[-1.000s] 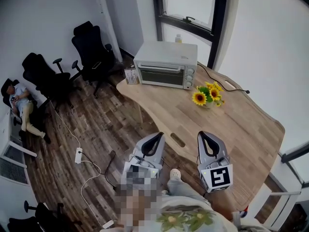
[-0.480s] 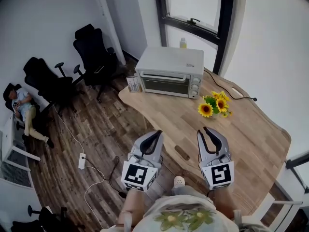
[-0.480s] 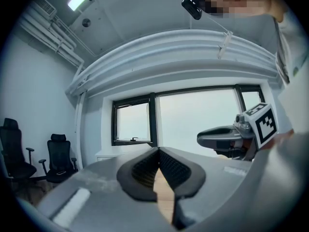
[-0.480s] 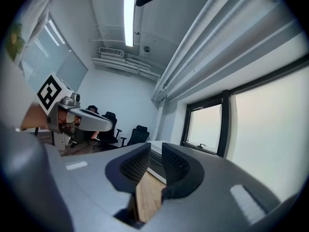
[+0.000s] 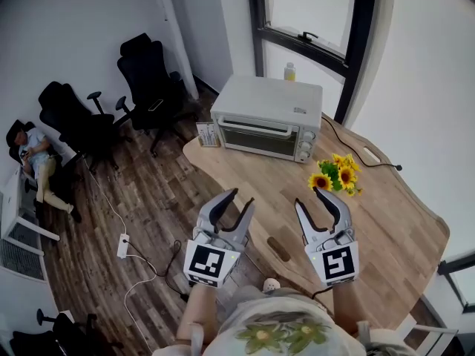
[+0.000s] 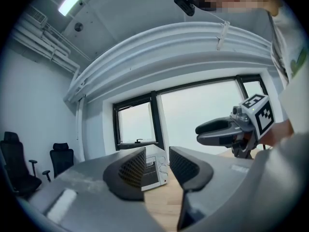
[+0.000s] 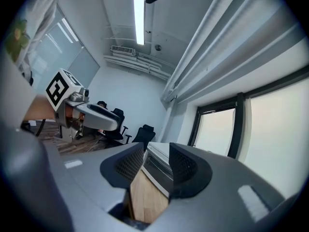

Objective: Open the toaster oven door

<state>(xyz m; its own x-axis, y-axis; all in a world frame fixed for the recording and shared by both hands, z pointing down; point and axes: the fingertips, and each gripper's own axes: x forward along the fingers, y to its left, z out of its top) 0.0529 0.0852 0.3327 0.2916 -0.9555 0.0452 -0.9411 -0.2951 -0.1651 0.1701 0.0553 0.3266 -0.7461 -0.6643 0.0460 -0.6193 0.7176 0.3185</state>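
My left tool (image 5: 239, 197) and right tool (image 5: 310, 199), jaws just opened and empty, hover well short of the shut toaster oven door (image 5: 258, 138) ahead.

White toaster oven (image 5: 269, 117), door closed, on table

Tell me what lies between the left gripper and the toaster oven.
Only bare table, shown in the head view; the sunflowers stand off to the right.

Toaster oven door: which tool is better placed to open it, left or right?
Left, narrowly. Both tools' jaws have just been opening, empty, short of the toaster oven; the left tool lines up with its handle, the right tool faces the knob end beside the sunflowers.
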